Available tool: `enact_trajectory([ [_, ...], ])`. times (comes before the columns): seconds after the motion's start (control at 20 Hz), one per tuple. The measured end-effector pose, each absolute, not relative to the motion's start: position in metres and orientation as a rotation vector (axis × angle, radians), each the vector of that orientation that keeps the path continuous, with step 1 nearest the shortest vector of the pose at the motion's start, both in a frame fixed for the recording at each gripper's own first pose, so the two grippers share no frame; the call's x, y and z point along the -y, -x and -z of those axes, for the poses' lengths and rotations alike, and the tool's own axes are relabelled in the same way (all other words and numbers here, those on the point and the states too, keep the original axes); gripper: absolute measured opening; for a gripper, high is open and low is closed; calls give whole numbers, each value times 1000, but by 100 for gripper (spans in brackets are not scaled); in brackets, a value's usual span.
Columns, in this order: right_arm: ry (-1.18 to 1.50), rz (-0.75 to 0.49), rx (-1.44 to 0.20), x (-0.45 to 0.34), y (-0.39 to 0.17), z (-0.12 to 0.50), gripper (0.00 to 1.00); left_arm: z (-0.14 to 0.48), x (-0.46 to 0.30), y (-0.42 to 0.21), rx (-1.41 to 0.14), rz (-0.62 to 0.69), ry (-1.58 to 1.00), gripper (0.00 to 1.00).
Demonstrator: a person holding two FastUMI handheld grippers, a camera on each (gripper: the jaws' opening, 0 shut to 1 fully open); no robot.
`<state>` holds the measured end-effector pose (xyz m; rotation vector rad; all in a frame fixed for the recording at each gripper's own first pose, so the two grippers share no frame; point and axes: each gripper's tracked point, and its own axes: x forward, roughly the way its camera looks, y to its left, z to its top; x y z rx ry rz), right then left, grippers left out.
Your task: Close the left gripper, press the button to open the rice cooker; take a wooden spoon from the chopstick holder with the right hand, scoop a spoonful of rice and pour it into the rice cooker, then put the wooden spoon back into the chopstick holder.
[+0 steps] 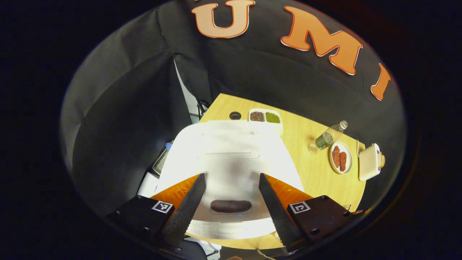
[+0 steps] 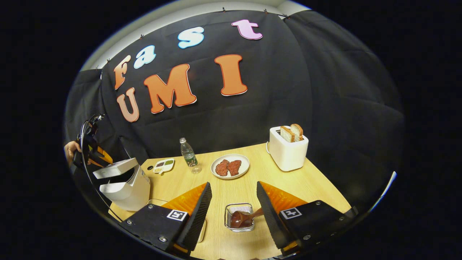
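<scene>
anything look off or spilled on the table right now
No spills or damage show. The rice cooker lid is partly raised while the left gripper hovers open above it. The wooden spoon lies tilted in its clear holder.

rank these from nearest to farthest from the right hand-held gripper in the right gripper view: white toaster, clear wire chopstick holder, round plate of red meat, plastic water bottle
1. Clear wire chopstick holder with the brown wooden spoon, directly between the open fingers of the right hand-held gripper.
2. Round plate of red meat, straight ahead mid-table.
3. Plastic water bottle ahead-left and white toaster ahead-right: too close to call.
</scene>
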<state>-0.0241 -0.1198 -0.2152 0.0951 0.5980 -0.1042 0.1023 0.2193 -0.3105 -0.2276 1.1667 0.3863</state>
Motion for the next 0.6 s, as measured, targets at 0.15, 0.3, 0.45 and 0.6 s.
enact_trajectory([
  [0.15, -81, 91, -602, 111, 28, 216, 79, 337, -215, -87, -1250, -407, 243, 100],
  [0.3, -64, 91, -604, 108, 30, 216, 78, 345, -214, -88, -1263, -438, 262, 100],
  [0.45, -56, 77, -619, 102, 34, 220, 79, 347, -212, -84, -1261, -439, 260, 100],
  [0.6, -54, 60, -628, 94, 33, 223, 78, 345, -212, -87, -1212, -442, 244, 100],
])
